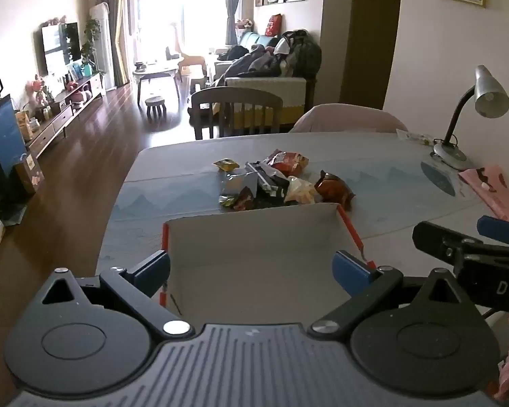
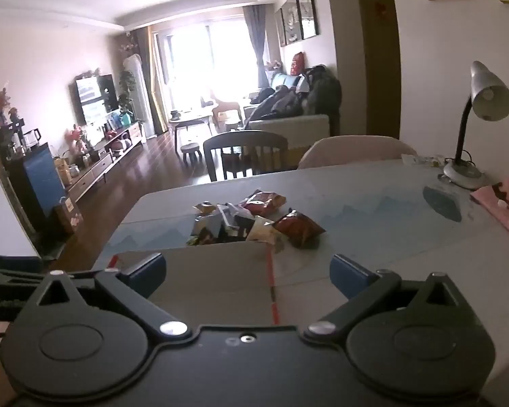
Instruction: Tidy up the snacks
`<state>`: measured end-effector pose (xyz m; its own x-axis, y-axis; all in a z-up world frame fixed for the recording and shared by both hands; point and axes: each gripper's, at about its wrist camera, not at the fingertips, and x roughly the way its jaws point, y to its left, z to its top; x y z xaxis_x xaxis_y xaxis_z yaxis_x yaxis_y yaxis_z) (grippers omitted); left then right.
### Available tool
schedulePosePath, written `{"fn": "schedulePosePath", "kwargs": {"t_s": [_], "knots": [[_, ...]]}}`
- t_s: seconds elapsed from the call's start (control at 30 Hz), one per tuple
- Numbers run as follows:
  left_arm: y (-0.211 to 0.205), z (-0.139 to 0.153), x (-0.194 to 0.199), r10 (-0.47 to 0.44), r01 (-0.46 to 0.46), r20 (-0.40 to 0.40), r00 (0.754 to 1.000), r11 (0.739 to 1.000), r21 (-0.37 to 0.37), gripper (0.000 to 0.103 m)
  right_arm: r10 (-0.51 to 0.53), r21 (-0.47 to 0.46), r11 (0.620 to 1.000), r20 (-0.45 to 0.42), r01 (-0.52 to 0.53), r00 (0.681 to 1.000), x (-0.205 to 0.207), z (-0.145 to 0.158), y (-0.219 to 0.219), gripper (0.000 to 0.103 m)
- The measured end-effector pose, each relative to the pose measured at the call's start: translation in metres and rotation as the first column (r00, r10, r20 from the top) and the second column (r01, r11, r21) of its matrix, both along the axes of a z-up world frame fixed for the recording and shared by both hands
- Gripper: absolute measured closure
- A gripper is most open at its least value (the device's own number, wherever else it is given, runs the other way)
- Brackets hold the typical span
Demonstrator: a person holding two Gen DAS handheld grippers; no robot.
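A heap of snack packets (image 1: 271, 183) (image 2: 251, 220) lies in the middle of the table, just beyond a white cardboard box (image 1: 254, 244) (image 2: 213, 281) with red edges. The box stands open and nothing shows inside it. My left gripper (image 1: 252, 269) hovers over the box with its blue pads wide apart and nothing between them. My right gripper (image 2: 247, 274) hangs open above the box's right wall, also holding nothing. The right gripper's fingers (image 1: 471, 251) show at the right edge of the left wrist view.
A grey desk lamp (image 1: 475, 115) (image 2: 475, 118) stands at the table's far right, beside a pink sheet (image 1: 492, 190) (image 2: 502, 203). Two chairs (image 1: 237, 112) (image 2: 247, 156) sit at the table's far edge. The table (image 1: 390, 176) drops off to the left onto a wooden floor.
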<state>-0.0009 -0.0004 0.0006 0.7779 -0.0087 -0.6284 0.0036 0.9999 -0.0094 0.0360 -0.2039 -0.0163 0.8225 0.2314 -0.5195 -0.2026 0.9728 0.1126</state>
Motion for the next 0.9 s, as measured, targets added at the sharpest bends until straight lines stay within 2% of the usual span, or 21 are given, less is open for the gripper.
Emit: {"fn": "schedulePosePath", "kwargs": {"t_s": [0.13,0.27,0.4,0.57,0.77,0.9], "knots": [[0.001,-0.002,0.003,0.025,-0.025,-0.022,0.999,1.000,-0.016,0.001,-0.001,-0.067,0.998,0.050,0.004,0.999,-0.007,-0.001,0.015,0.000],[0.003,-0.007,0.007,0.023,-0.024,-0.021,1.000,0.999,-0.026,0.001,0.010,-0.006,1.000,0.003,-0.010,1.000,-0.006,-0.002,0.011,0.000],[0.009,-0.003,0.001,0.030,-0.030,-0.014,0.999,0.999,-0.020,0.001,0.011,0.004,1.000,0.001,-0.011,1.000,-0.010,0.006,0.021,0.000],[0.018,0.001,-0.009,0.038,-0.038,-0.011,0.999,0.999,-0.023,0.001,0.001,-0.003,1.000,0.011,-0.001,1.000,-0.013,0.007,0.024,0.000],[0.019,0.006,-0.006,0.055,-0.055,-0.015,0.998,0.999,0.003,0.001,0.006,-0.032,0.999,0.017,-0.005,1.000,-0.012,0.009,0.031,0.000],[0.022,0.008,-0.004,0.069,-0.069,-0.027,0.997,0.998,-0.005,0.001,0.005,-0.036,0.999,0.024,-0.004,1.000,-0.015,0.012,0.028,0.000]]}}
